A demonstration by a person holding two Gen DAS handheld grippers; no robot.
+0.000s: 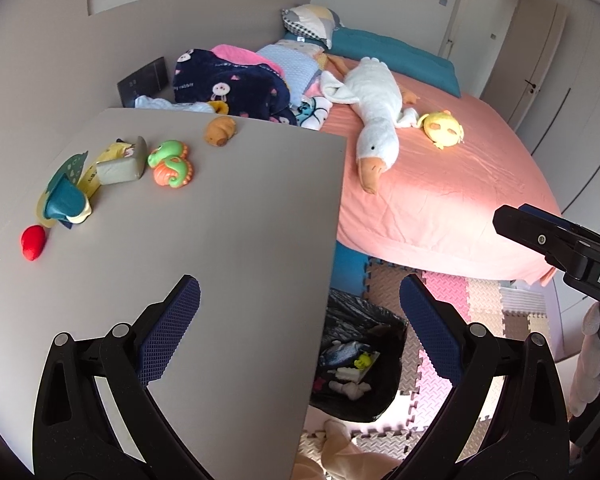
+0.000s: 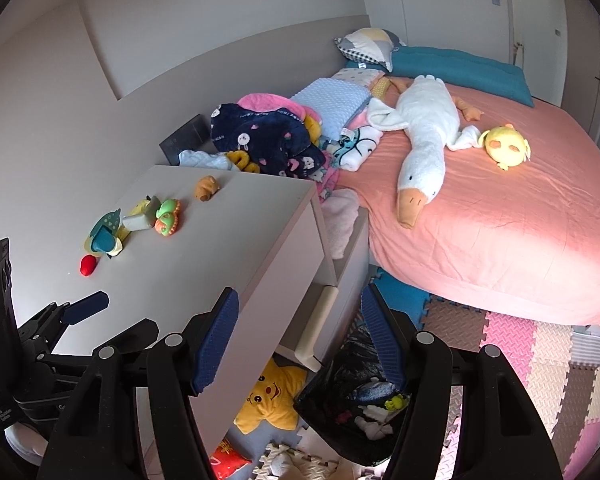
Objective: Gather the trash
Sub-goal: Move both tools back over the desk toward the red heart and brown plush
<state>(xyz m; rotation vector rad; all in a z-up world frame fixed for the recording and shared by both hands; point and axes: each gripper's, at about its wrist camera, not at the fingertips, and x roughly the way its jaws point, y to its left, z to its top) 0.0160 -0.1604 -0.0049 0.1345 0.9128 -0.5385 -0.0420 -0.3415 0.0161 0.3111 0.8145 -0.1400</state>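
Note:
A black bag-lined trash bin (image 1: 360, 364) (image 2: 360, 396) stands on the floor beside the grey table (image 1: 220, 240); it holds a bluish wrapper, a yellow-green bit and white pieces. On the table lie a red lump (image 1: 33, 242), a teal and yellow toy (image 1: 66, 200), a grey-green block (image 1: 122, 168), a green and orange toy (image 1: 172, 164) and a brown croissant shape (image 1: 220, 130). My left gripper (image 1: 300, 284) hangs wide open over the table's right edge and the bin, holding nothing. My right gripper (image 2: 300, 292) is open over the table corner and the bin, with nothing between its fingers.
A bed with a pink sheet (image 1: 440, 184) carries a white goose plush (image 1: 376, 112), a yellow plush (image 1: 442, 128) and a heap of blankets (image 1: 236, 80). Foam mats (image 2: 540, 352) cover the floor. A yellow star cushion (image 2: 268, 400) and a red packet (image 2: 228, 456) lie under the table.

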